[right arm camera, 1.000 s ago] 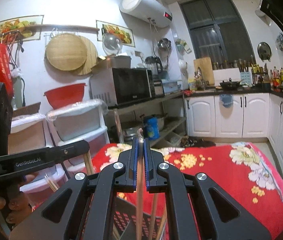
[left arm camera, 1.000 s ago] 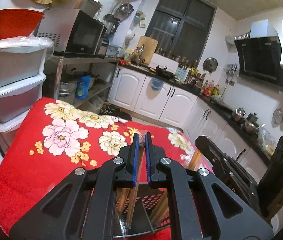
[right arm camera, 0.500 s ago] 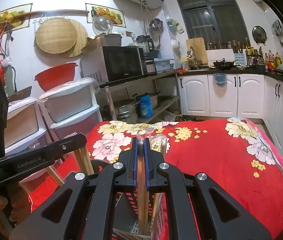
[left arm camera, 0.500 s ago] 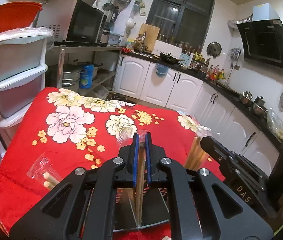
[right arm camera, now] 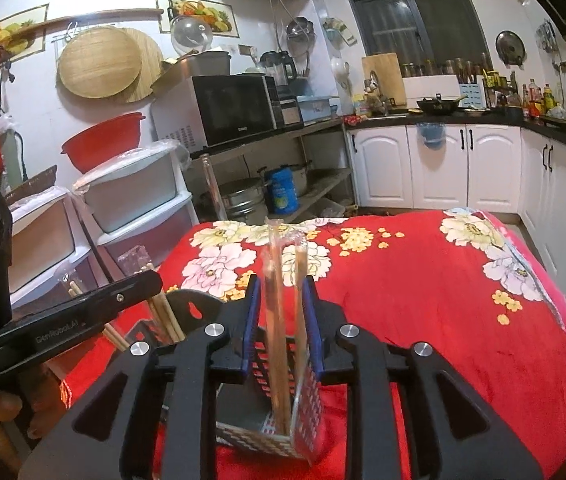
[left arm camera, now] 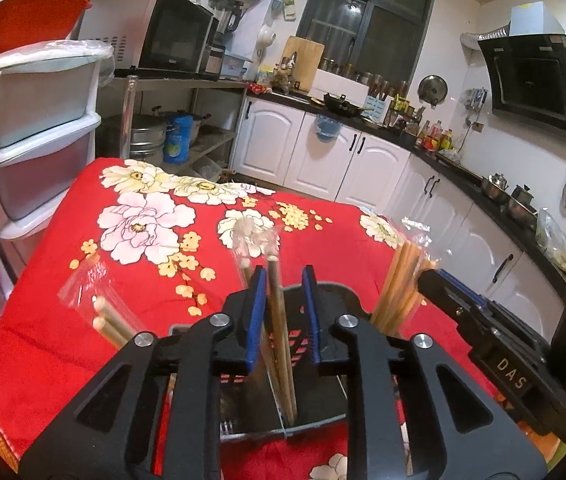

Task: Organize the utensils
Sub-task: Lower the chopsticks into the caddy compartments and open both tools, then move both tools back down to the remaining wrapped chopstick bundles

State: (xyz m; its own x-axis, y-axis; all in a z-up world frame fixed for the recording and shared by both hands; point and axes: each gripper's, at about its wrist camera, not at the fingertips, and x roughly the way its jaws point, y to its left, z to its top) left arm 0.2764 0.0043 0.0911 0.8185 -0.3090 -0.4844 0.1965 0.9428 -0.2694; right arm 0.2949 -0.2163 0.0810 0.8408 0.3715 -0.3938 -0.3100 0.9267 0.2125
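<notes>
Both grippers [left arm camera: 283, 280] [right arm camera: 281, 292] sank, jaws opening around chopsticks [left arm camera: 279, 320] inside holder [left arm camera: 323, 408].

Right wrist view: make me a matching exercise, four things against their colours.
Things:
1. basin
2. microwave door
3. cabinet doors
4. can on the lower shelf

Colours:
A. white
B. blue
C. red
D. black

Pairs: 1-C, 2-D, 3-A, 4-B
</notes>
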